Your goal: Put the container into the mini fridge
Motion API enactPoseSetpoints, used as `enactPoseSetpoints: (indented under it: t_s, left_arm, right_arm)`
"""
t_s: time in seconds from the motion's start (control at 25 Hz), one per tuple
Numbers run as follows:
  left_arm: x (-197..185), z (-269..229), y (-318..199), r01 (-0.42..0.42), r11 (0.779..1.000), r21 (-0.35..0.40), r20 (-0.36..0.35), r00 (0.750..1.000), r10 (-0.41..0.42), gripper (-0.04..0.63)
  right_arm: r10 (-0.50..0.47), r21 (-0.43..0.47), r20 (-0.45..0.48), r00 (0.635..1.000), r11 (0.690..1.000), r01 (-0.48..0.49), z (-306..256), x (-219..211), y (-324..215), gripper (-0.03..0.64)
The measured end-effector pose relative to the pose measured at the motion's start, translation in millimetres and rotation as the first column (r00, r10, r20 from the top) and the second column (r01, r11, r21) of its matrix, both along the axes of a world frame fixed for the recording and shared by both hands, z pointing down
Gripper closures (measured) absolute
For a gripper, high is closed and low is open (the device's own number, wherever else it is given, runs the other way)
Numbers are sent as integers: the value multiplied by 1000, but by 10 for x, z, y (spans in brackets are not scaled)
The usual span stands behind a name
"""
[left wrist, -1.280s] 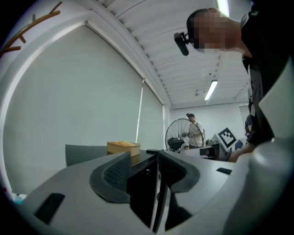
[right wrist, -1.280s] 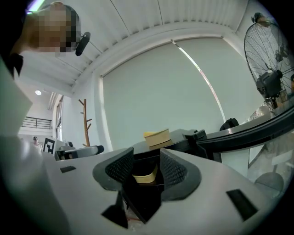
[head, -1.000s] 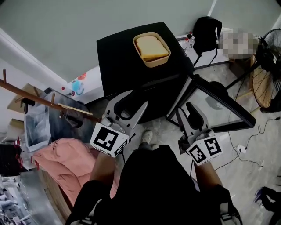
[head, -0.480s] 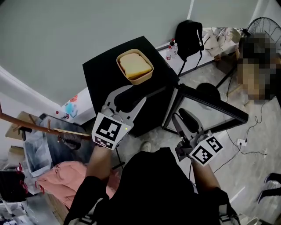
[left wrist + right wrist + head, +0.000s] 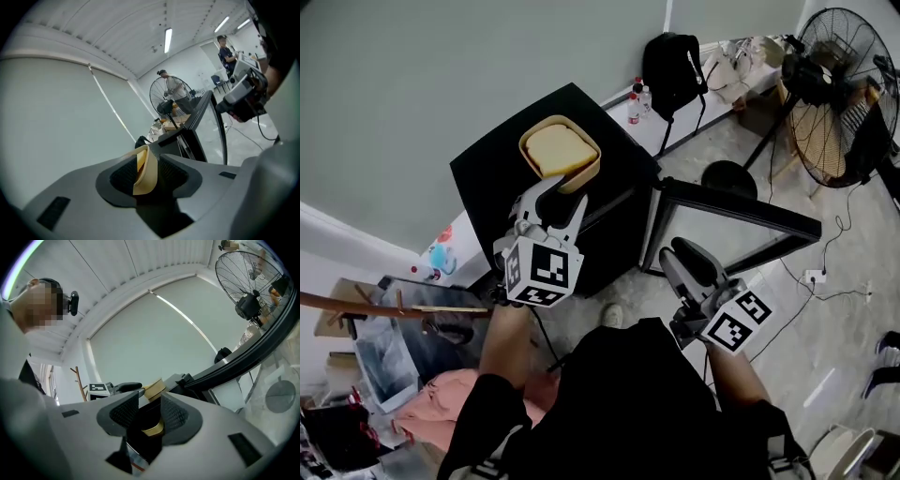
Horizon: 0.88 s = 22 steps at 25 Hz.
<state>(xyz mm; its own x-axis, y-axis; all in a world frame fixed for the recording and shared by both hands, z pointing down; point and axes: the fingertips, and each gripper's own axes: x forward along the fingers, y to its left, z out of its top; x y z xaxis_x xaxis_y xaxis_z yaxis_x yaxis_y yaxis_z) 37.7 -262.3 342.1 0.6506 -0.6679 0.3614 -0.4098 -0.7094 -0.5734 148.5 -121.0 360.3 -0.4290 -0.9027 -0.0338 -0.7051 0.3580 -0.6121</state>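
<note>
While the person leans over the scene, the right gripper (image 5: 686,251) hangs nearest the body, just beside the swung-out glass door (image 5: 727,225). Its jaws are about half apart and have just been closing, with nothing clamped between them. Farther out, the left gripper (image 5: 551,197) reaches toward the top of the black mini fridge (image 5: 492,178). Its jaws are likewise half apart and have just been closing, and a slice of the tan container (image 5: 558,150) shows in the gap between the pads, which are not seen pressing on it. The container sits uncovered on the fridge top near the front edge, a yellow slab inside, bread by the look. It lies straight ahead of the left gripper, its near rim at the fingertips, and its rounded, nearly square outline shows no clear long axis. The left hand is plainly the nearer; the right is well apart and lower. The compartment opens below, behind the door, so the container likely has to come off the top and down. A backpack (image 5: 670,61) and a standing fan (image 5: 848,94) lie beyond.
</note>
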Motion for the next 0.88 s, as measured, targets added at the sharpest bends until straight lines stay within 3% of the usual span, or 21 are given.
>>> enactPoseSetpoints:
  t_s: [0.16, 0.28, 0.44, 0.56, 0.76, 0.88]
  left_arm:
    - [29, 59, -64, 9, 998, 58, 130, 991, -16, 462]
    - [0, 178, -107, 24, 999, 37, 203, 979, -31, 472]
    - [-13, 208, -95, 18, 1000, 18, 209, 978, -21, 483]
    - [-41, 176, -121, 16, 1000, -1, 218, 976, -16, 552]
    - [-68, 145, -26, -23, 999, -29, 243, 970, 30, 561]
    - [-60, 125, 134, -49, 998, -46, 193, 980, 57, 561]
  right_arm:
    - [12, -20, 13, 1000, 1000, -12, 58, 23, 40, 457]
    - [13, -31, 24, 1000, 999, -13, 96, -4, 57, 462]
    - [3, -40, 15, 1000, 999, -2, 113, -48, 70, 469]
    - [-10, -45, 23, 1000, 999, 11, 123, -90, 71, 476]
    - [-32, -62, 50, 998, 997, 36, 171, -161, 75, 479]
    - [-44, -61, -30, 999, 997, 42, 218, -214, 54, 479]
